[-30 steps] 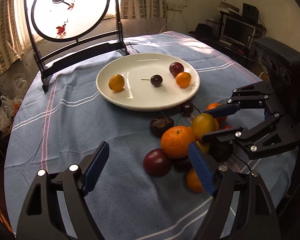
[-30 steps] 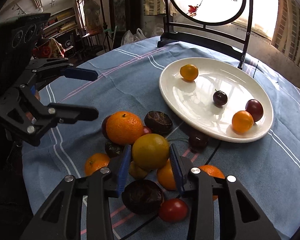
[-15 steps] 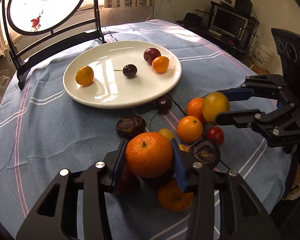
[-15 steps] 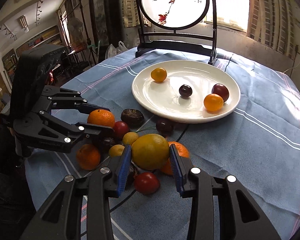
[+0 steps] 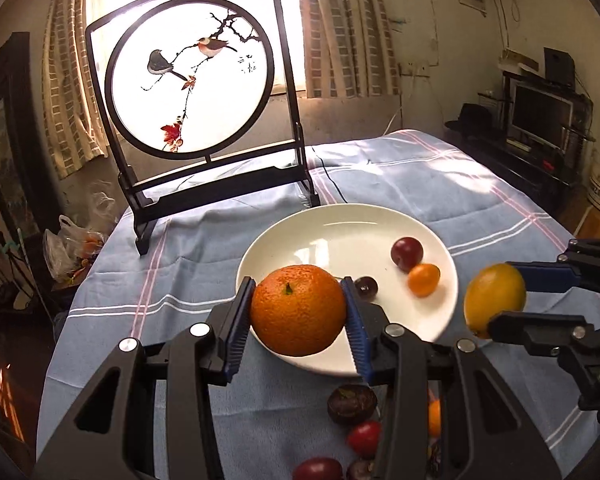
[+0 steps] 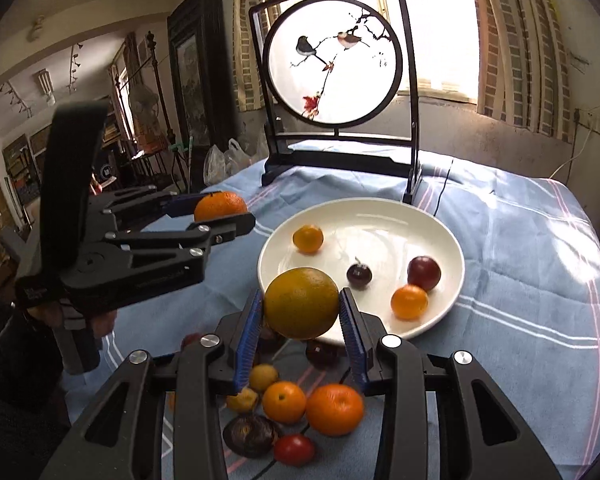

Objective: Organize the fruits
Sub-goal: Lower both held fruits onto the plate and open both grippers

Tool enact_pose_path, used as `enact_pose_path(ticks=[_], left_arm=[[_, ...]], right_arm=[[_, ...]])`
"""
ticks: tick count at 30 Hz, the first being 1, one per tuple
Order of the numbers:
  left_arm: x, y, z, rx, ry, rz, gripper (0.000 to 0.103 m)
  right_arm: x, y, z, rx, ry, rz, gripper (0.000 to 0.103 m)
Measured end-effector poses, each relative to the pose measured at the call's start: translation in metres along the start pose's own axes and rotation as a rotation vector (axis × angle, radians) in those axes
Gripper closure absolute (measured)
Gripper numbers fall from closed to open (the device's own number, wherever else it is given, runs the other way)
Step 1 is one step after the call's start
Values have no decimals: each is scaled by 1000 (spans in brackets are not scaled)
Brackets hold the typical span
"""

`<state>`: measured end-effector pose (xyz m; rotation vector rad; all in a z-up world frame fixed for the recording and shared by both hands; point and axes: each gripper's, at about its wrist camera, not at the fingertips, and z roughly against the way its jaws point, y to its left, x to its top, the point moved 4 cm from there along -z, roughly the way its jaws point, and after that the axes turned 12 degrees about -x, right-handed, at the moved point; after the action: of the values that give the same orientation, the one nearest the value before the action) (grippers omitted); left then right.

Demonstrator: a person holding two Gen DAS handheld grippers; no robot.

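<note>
1. Above the round white ceramic plate (image 5: 328,224) on the blue cloth, both loads look mid-carry
2. Left gripper (image 5: 298,314) clenches the big round orange (image 5: 299,309); right gripper (image 6: 301,309) clamps the yellow-green citrus (image 6: 301,303)
3. Next, I judge: lower each onto bare plate, clear of the small fruits, then release

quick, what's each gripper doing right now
left gripper: shut on the orange, held above the table.
right gripper: shut on the yellow-green citrus, also held above the table.
</note>
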<state>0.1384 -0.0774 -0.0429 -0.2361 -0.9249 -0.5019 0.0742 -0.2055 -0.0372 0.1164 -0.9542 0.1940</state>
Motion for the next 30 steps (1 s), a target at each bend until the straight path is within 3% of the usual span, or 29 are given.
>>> enact_pose_path(ticks=[7,10,18,30], left_arm=[[17,11,-26,63,-5,-19,61],[19,14,-40,56,2,3,61],[5,19,-68,49,65,21,61],[-2,22,-80,56,106,22,61]], right_arm=[[34,-10,-23,-17,-33,-30,64],[41,-14,-40,-28,-17,-44,64],[25,-20,-74,-31,57,-73,64],[10,-26,-98,-65,124,-85,64]])
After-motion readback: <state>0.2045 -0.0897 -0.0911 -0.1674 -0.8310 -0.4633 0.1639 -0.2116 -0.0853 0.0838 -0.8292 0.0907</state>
